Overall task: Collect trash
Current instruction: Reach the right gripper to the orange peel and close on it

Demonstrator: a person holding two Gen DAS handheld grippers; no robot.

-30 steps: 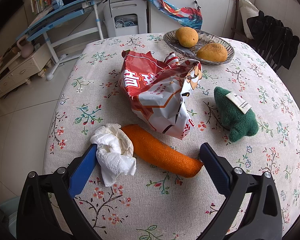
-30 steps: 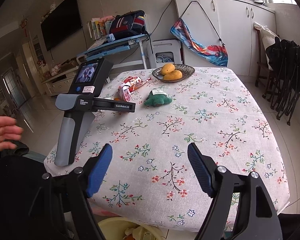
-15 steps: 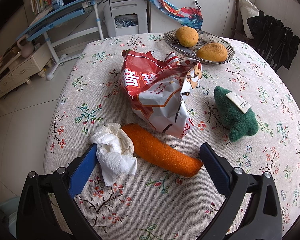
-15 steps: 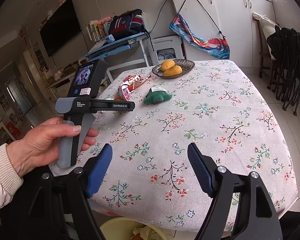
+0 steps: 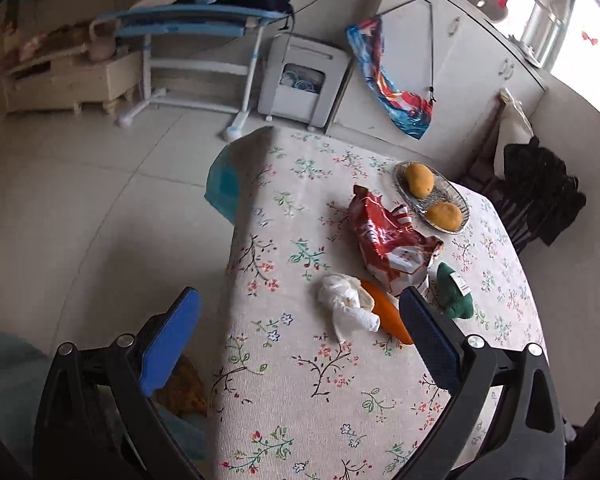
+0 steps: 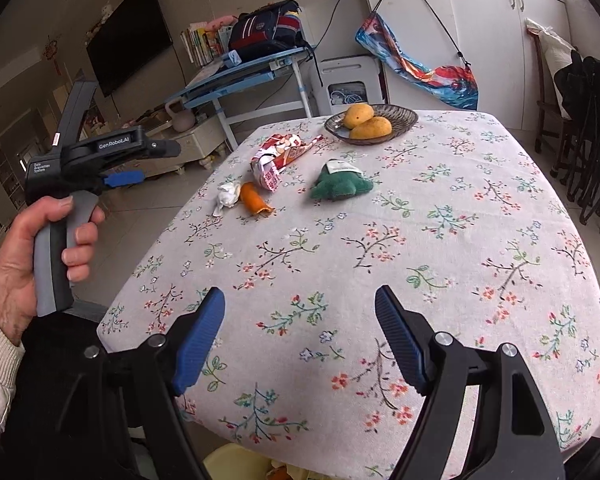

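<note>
A crumpled white tissue (image 5: pixel 346 307) lies on the floral tablecloth next to an orange peel (image 5: pixel 388 315), with a crushed red snack bag (image 5: pixel 392 240) just behind them. The same tissue (image 6: pixel 227 196), peel (image 6: pixel 253 200) and bag (image 6: pixel 281 156) show at the table's far left in the right wrist view. My left gripper (image 5: pixel 298 338) is open and empty, held in the air above the table's left edge, short of the tissue. It shows in the right wrist view (image 6: pixel 122 179) in a hand. My right gripper (image 6: pixel 300 340) is open and empty over the table's near edge.
A green plush toy (image 6: pixel 340 187) lies right of the bag. A woven dish (image 6: pixel 400 118) with two mangoes stands at the back. A yellow bin (image 6: pixel 236 462) sits under the near edge. A blue stool (image 5: pixel 224 184) stands at the table's left side. Folded chairs (image 6: pixel 588 140) stand at the right.
A hand took the left gripper off the table and lifted it up and back to the left. The tissue and peel now lie farther from its fingers. The right gripper barely moved.
</note>
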